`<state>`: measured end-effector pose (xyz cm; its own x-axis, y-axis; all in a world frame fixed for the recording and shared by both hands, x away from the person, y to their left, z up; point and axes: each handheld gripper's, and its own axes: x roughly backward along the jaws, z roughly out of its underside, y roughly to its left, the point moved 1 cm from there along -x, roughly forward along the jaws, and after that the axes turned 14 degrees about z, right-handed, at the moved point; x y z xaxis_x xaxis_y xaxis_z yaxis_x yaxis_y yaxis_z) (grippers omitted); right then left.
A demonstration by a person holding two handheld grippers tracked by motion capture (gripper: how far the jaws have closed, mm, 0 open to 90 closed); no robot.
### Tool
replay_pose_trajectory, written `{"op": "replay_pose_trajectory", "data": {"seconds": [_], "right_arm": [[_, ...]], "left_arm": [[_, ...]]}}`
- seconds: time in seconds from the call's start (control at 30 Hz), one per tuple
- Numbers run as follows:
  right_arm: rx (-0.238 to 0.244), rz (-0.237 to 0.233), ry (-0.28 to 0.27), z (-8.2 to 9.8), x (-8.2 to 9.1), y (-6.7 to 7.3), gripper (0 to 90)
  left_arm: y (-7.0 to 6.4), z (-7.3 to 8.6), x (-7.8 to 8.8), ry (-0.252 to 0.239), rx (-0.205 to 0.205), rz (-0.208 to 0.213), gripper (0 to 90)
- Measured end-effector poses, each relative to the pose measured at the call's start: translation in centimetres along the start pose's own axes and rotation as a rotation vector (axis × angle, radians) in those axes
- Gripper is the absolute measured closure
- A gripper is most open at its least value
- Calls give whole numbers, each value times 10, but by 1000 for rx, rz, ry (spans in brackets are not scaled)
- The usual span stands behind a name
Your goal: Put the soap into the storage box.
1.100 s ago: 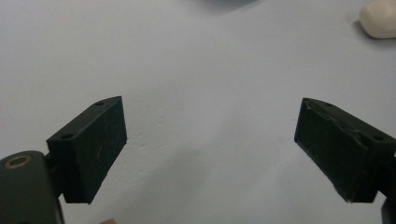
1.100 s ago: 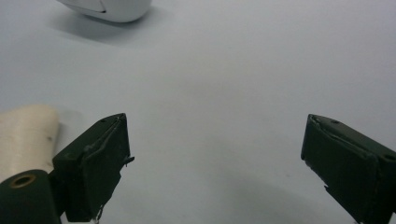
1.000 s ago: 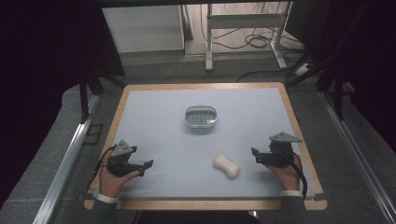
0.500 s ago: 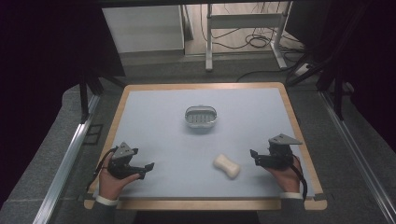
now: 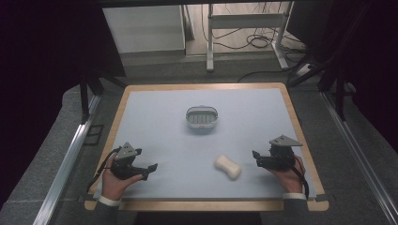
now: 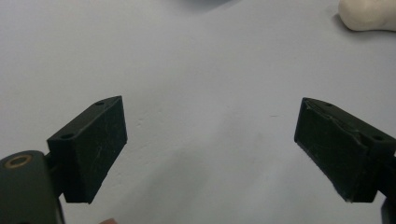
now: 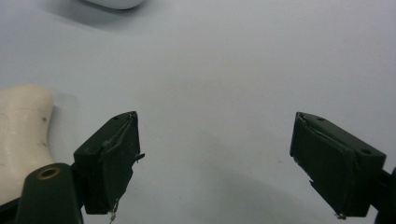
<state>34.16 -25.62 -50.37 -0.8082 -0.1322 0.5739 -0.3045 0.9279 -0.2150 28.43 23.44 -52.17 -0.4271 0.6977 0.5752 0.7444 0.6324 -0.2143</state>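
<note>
A cream bar of soap [image 5: 227, 166] lies on the pale blue mat, front right of centre. It also shows at the top right of the left gripper view [image 6: 369, 15] and at the left edge of the right gripper view [image 7: 21, 140]. A grey oval soap dish [image 5: 202, 117] stands farther back near the middle; its white rim [image 7: 114, 3] peeks into the right gripper view. My left gripper [image 5: 149, 168] rests open at the front left, jaws empty [image 6: 210, 149]. My right gripper [image 5: 256, 157] stands open just right of the soap, nothing between its jaws [image 7: 215, 158].
The mat sits on a wooden board [image 5: 300, 136] with a raised edge. Metal rails [image 5: 65, 159] run along both sides. Beyond the far edge stand a table frame [image 5: 244, 18] and cables on the floor.
The right gripper has edged slightly left toward the soap. The left gripper has barely moved.
</note>
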Motion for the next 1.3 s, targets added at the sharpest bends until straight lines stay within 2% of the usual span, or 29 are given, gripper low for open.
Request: {"op": "replay_pose_trajectory", "data": {"seconds": [0.13, 0.27, 0.43, 0.53, 0.63, 0.9, 0.97, 1.17, 1.3], "right_arm": [[34, -8, 10, -5, 1, 2, 161], [31, -41, 17, -14, 3, 1, 162], [92, -62, 46, -30, 6, 6, 163], [98, -77, 54, -36, 6, 7, 163], [122, -72, 63, -40, 7, 9, 163], [129, -89, 85, -46, 7, 11, 164], [148, -85, 88, -49, 9, 14, 164], [165, -85, 88, -53, 13, 20, 184], [188, -111, 100, -55, 14, 27, 190]], "left_arm": [[0, 1, 1, 5, 4, -4, 99], [2, 1, 3, -1, 10, -8, 99], [2, 2, 4, -4, 16, -6, 99], [2, 2, 4, -3, 16, -4, 99], [3, 2, 3, 3, 18, -3, 100], [3, 2, 2, 13, 25, -4, 100], [3, 2, 2, 14, 24, -5, 100], [3, 2, 1, 17, 26, -5, 100], [2, 3, 1, 20, 31, -7, 100]]}}
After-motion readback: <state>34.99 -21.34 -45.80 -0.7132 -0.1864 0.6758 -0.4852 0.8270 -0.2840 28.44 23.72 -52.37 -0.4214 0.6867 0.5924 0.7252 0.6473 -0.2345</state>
